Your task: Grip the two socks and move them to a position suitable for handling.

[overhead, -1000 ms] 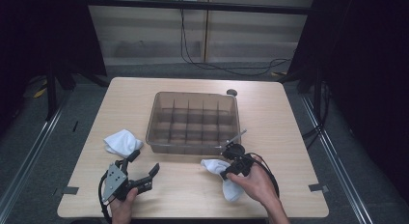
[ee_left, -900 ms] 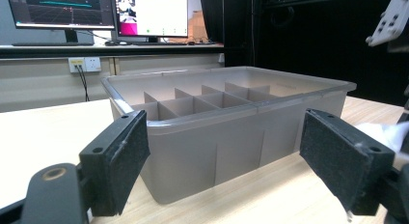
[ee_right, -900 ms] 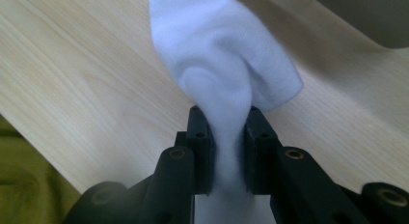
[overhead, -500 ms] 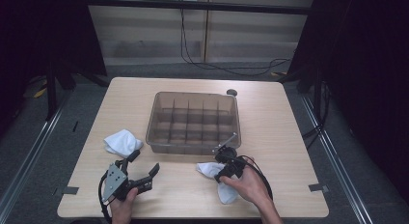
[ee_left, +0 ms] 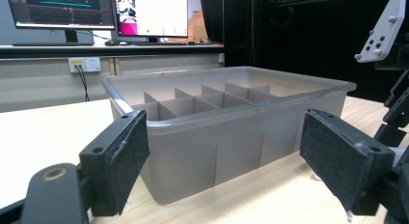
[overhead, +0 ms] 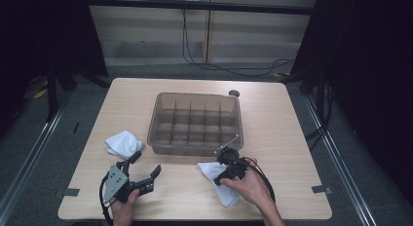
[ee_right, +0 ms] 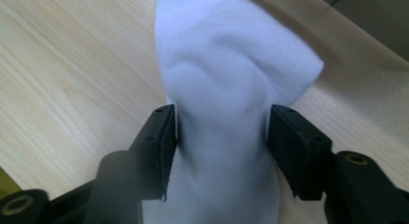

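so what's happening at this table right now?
A person works two hand-held grippers in front of a divided plastic bin. The right gripper is down over a white sock lying on the table; its jaws have just been opening, and the sock sits between them, the pads at its sides without pinching it. The left gripper waits open and empty, facing the bin. A second white sock lies left of the bin.

Pale wooden worktop [overhead: 146, 97] on grey carpet floor [overhead: 44, 153], black curtains [overhead: 370, 65] at both sides, 2 lit monitors [ee_left: 149, 14] behind.
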Demonstrator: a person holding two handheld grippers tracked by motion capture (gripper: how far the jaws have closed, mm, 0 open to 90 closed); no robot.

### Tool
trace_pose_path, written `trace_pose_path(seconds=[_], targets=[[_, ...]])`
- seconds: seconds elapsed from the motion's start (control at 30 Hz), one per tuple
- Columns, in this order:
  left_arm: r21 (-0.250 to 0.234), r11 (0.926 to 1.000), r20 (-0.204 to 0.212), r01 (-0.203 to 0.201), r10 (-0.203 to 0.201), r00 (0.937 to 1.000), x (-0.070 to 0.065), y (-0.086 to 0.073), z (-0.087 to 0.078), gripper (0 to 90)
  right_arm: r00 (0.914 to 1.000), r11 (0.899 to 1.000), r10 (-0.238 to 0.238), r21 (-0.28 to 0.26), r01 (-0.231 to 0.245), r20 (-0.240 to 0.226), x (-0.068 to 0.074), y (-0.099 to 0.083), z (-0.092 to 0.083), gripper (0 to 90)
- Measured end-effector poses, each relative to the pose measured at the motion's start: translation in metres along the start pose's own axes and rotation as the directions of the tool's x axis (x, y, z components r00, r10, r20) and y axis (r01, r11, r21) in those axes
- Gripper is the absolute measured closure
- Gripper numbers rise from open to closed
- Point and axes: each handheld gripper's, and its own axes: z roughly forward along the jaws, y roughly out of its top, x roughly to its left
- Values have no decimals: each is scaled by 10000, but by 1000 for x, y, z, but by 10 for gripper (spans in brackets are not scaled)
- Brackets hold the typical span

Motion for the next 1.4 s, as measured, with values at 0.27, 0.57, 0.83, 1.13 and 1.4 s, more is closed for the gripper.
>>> trace_pose_path(seconds=[0.27,0.57,0.83,1.13,1.4], targets=[[-15,10000,61,28,-28,10000,0,0,0,173,9999,9992,69,-380,-75,-148,-2,-2,-7,281],[0,10000,0,-6,6,10000,0,0,0,173,9993,9954,-5,-958,-31,-373,-8,-7,-16,205],[3,10000,-6,-3,3,10000,0,0,0,174,9992,9791,74,-2026,-153,-397,-22,-25,-31,156],[6,10000,-7,-6,6,10000,0,0,0,174,9989,9616,457,-2706,-464,-89,-42,-48,-40,156],[13,10000,17,-30,30,10000,0,0,0,174,9892,9286,1098,-3650,-674,967,-56,-67,-48,145]])
